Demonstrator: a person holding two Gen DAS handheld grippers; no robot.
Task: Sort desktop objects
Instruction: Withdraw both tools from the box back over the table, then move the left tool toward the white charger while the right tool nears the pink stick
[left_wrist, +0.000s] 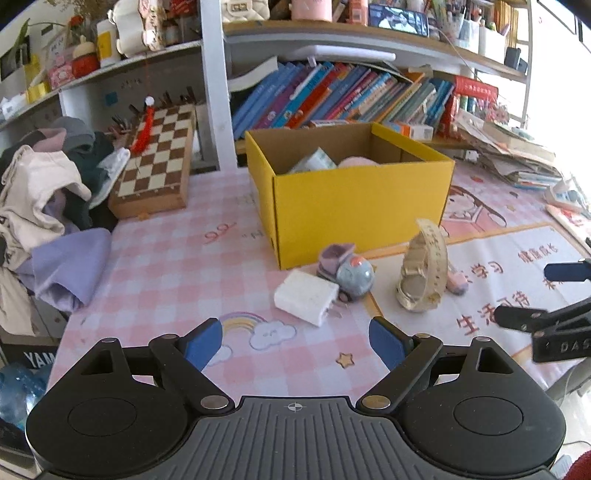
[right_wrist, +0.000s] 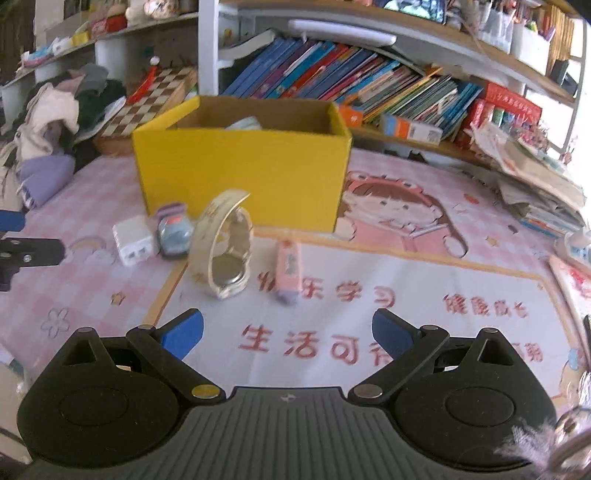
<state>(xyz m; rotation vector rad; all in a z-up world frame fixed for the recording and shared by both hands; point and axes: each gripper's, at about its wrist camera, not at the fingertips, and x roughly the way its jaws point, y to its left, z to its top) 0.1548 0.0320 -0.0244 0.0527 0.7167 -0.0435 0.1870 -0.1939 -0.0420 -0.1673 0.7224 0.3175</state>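
Fingers of left gripper (left_wrist: 295, 345) and right gripper (right_wrist: 288, 334) spread wide, nothing held. Watch (right_wrist: 223, 247) standing mid-tabletop, before yellow box (right_wrist: 243, 173); white charger (left_wrist: 306, 297) beside. Watch light, strap springy, probably tips: pinch across band.

My left gripper (left_wrist: 295, 341): black plastic body; two round housings, each with a shallow circular recess, flank a grey ribbed centre plate stamped with a small crosshair mark. Angled black link arms, each with a triangular cut-out, are pinned by round silver rivets. Fingers (left_wrist: 202, 343) end in blue pads with rounded tips.

My right gripper (right_wrist: 288, 334): same pattern, with black housings, ribbed grey plate bearing a small central emblem, silver pivot pins, and blue-padded fingers (right_wrist: 183, 332). Seen side-on from the left camera, its black finger linkage shows small screws and raised white lettering, partly legible as "DAS", cut off at the frame edge.
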